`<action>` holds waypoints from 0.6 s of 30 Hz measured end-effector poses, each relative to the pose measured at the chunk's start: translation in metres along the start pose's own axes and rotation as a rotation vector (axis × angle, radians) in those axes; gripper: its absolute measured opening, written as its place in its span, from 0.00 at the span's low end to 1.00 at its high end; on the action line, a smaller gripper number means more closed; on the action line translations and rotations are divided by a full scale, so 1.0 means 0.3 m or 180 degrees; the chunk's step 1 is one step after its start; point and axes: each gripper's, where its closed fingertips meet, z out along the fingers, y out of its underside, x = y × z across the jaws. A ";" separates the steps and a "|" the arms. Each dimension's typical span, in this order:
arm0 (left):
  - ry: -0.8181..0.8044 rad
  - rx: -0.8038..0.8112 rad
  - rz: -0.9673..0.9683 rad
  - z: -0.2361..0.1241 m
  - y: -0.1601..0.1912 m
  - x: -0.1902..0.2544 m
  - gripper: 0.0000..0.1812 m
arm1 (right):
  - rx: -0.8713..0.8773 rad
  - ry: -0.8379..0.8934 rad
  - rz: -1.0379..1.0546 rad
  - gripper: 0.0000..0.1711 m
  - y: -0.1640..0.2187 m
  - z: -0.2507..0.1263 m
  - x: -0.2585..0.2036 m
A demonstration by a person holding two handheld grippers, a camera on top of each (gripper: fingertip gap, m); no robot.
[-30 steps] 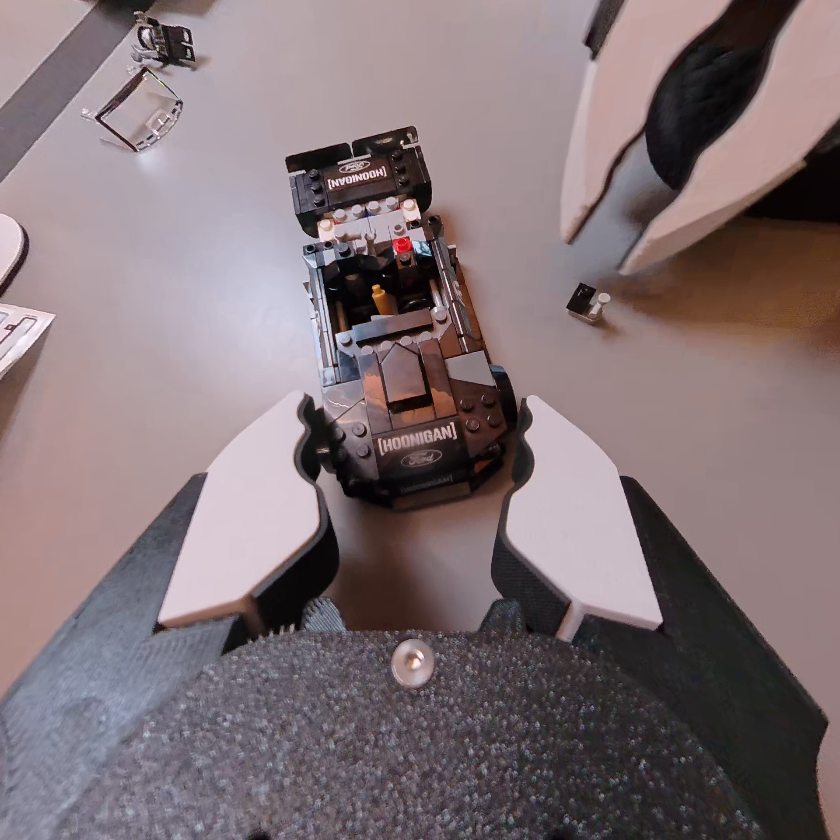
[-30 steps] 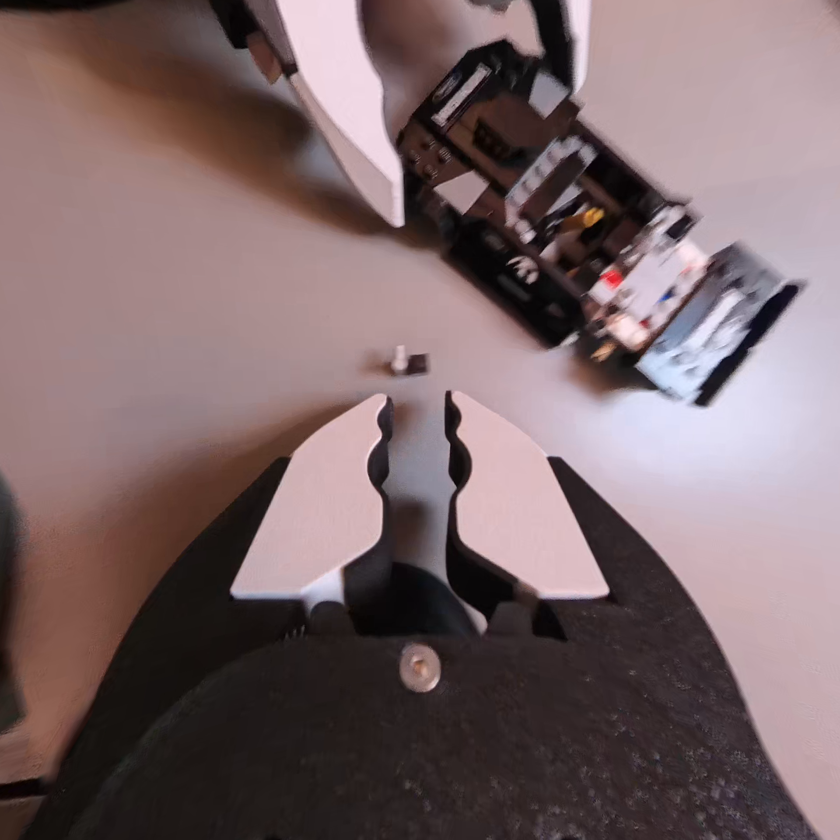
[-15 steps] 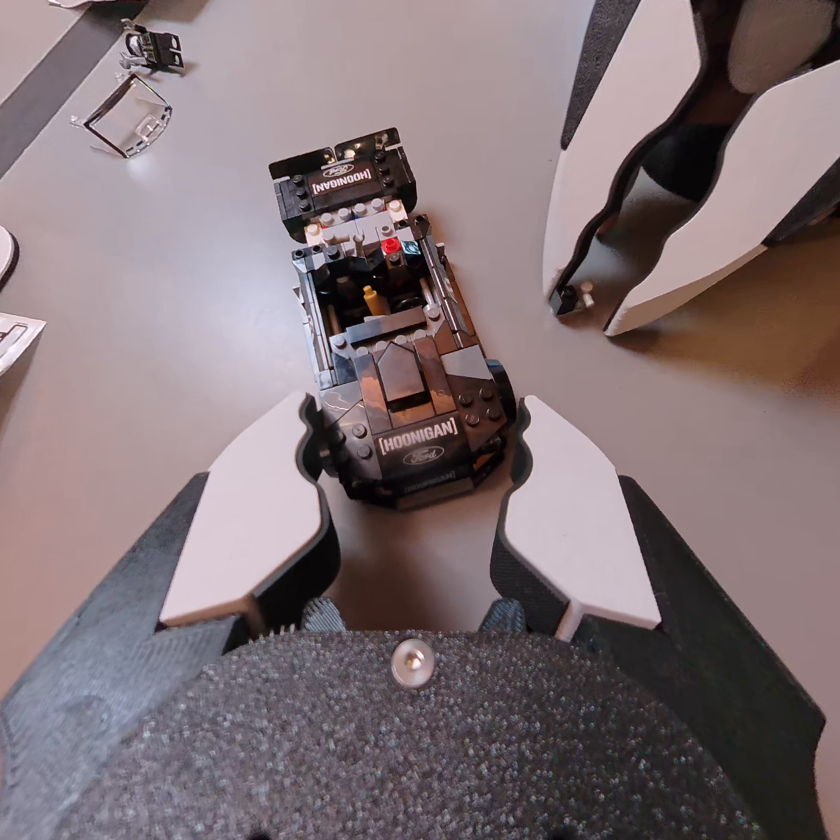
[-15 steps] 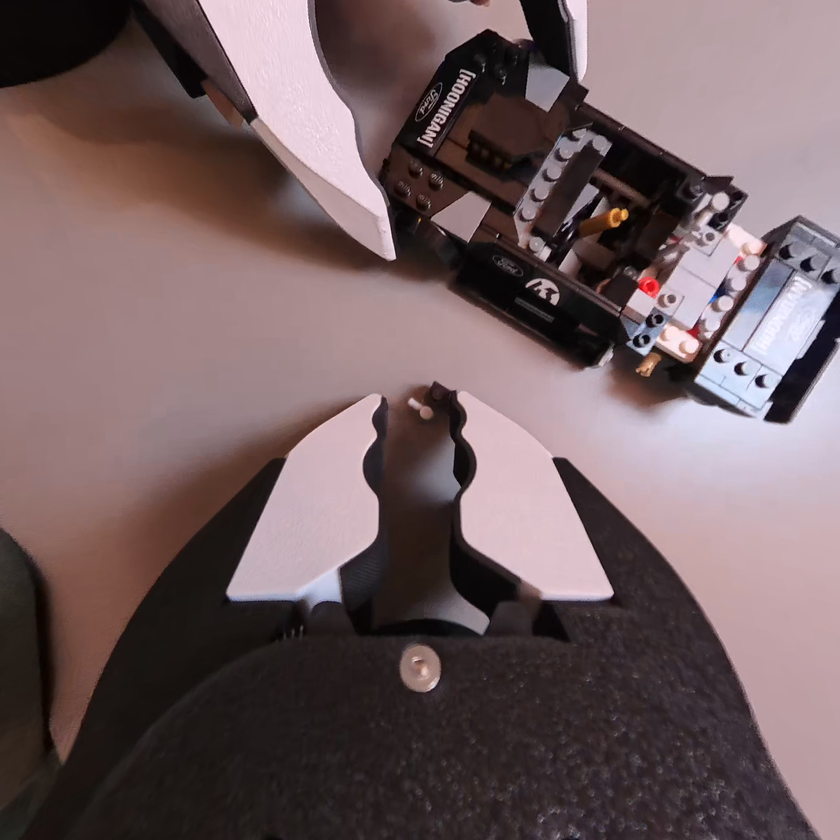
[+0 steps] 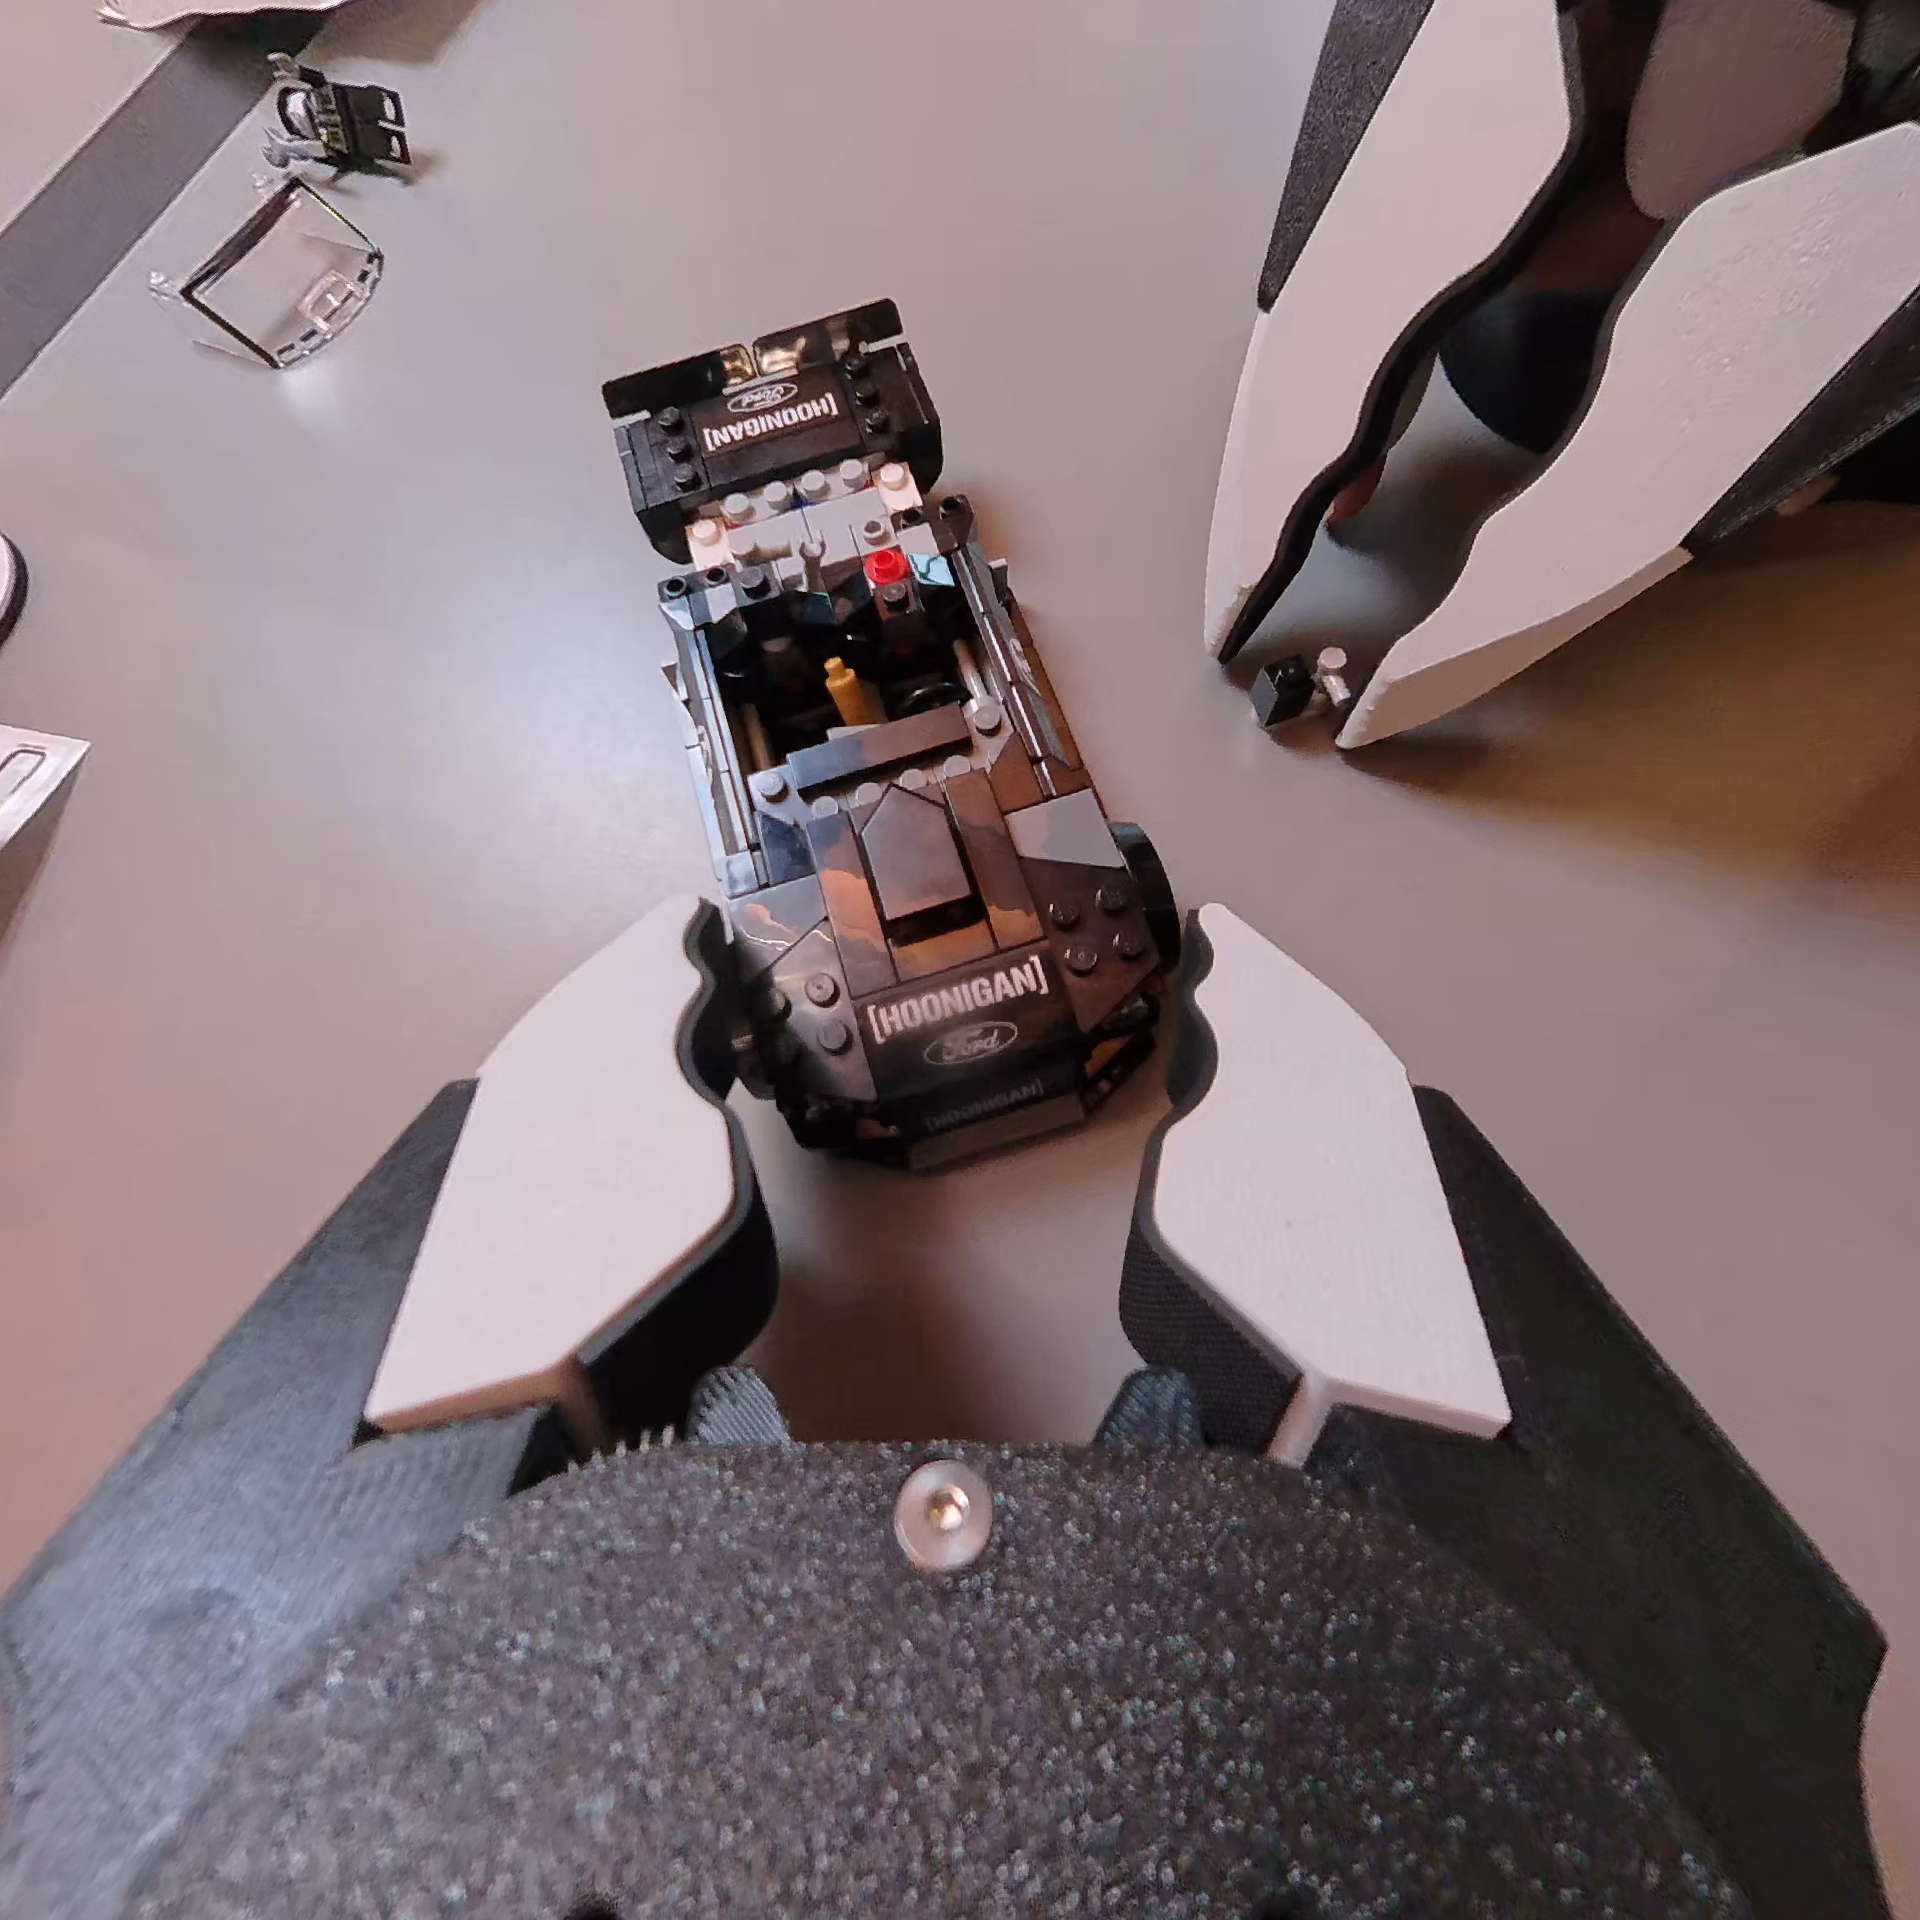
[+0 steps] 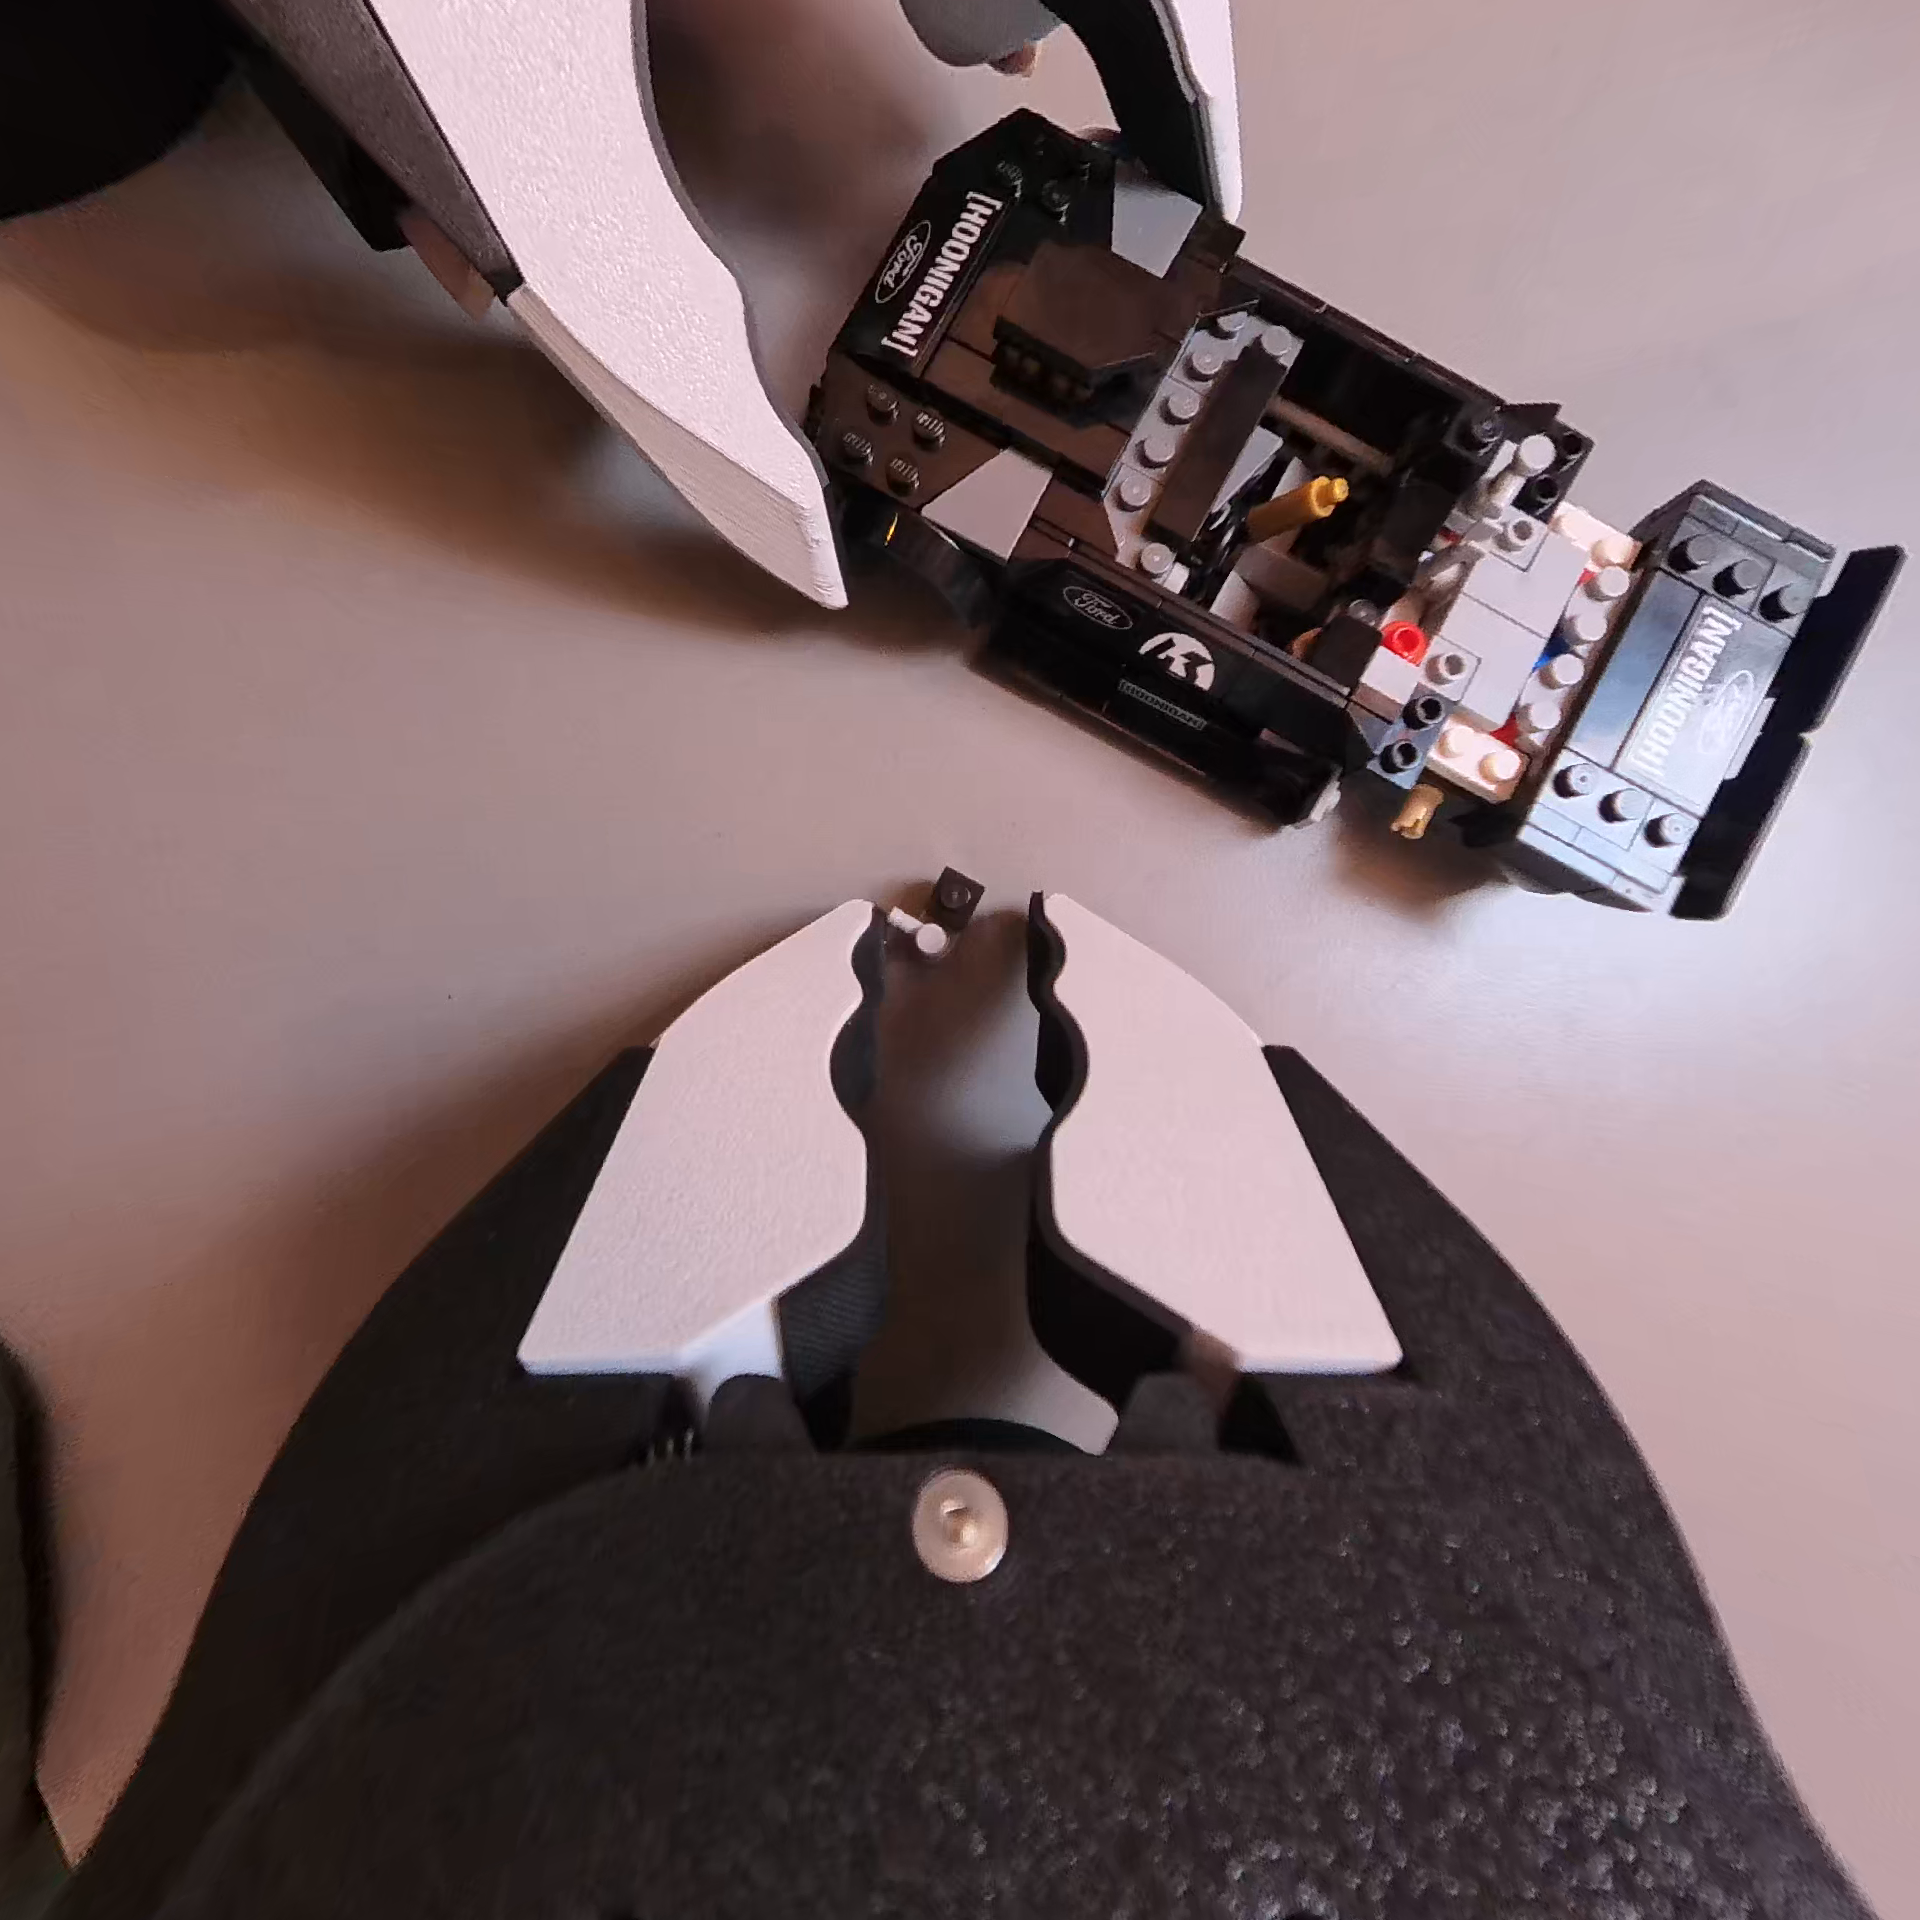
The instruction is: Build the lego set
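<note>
A black lego car (image 5: 894, 748) with an open cockpit stands on the grey table (image 5: 416, 623). My left gripper (image 5: 951, 935) is shut on its front end, one fingertip against each side. The car also shows in the right wrist view (image 6: 1299, 540), with the left gripper (image 6: 1023, 384) at its nose. A small black piece with a white peg (image 6: 948, 906) lies on the table to the car's right. My right gripper (image 6: 956, 920) is open, its tips low at the table on either side of that piece. The piece (image 5: 1288, 688) and the right gripper (image 5: 1299, 696) also show in the left wrist view.
A clear windscreen part (image 5: 275, 275) and a small black and clear sub-assembly (image 5: 338, 114) lie at the far left. A paper sheet (image 5: 31, 769) sits at the left edge. A dark strip (image 5: 94, 197) crosses the table's far left corner.
My right gripper has come down and forward to the small black piece, and its tips now straddle it. The piece has turned a little. The left gripper and the car have stayed put.
</note>
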 end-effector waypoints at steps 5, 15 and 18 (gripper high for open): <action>0.0015 0.0008 0.0000 0.004 -0.001 0.004 0.45 | -0.0002 0.0059 -0.0009 0.15 -0.008 0.007 -0.001; 0.0045 0.0036 -0.0008 0.007 -0.004 0.006 0.45 | 0.0017 0.0047 -0.0059 0.13 -0.022 0.015 0.005; 0.0051 0.0043 -0.0008 0.007 -0.004 0.007 0.45 | 0.0028 0.0073 -0.0057 0.13 -0.023 0.014 0.009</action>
